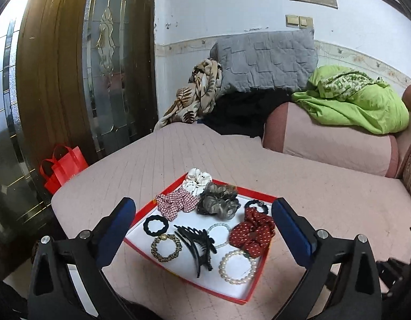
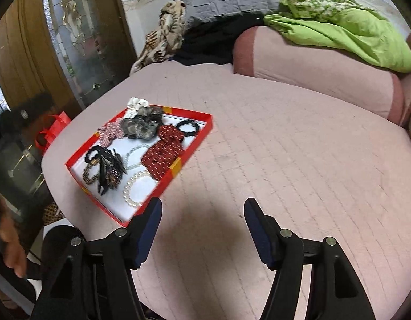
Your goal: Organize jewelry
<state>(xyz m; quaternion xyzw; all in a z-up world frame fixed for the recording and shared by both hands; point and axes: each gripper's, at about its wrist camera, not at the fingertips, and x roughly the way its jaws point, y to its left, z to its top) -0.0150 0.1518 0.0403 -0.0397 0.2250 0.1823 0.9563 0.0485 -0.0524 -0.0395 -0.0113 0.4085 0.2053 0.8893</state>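
Tray (image 1: pixel 148 206) with red rim and white floor sits on the pink quilted sofa seat (image 1: pixel 312 186), close to its left edge, with the left gripper (image 1: pixel 202 210) poised over it. Your left gripper's blue-padded fingers are spread wide and grip nothing; they frame the tray from either side. Inside, along the far rim, you have a white scrunchie (image 1: pixel 197 181) partly over the edge, a red checked scrunchie (image 1: pixel 176 204) and a grey scrunchie (image 1: pixel 218 200) touching one another. At the right rim lies a red dotted scrunchie (image 1: pixel 252 233), with a thin black hair tie (image 1: pixel 256 204) just beyond it. Toward the near rim you find a black ring tie (image 1: pixel 155 225), a gold-and-black beaded bracelet (image 1: pixel 166 248), a black claw clip (image 1: pixel 198 250), a clear beaded bracelet (image 1: pixel 218 233) partly under the clip, and a pearl bracelet (image 1: pixel 237 266). Your right gripper (image 2: pixel 202 210) is also spread and holds nothing, over bare seat just beside the tray's near right corner. A green blanket (image 1: pixel 352 98) lies on the sofa arm.
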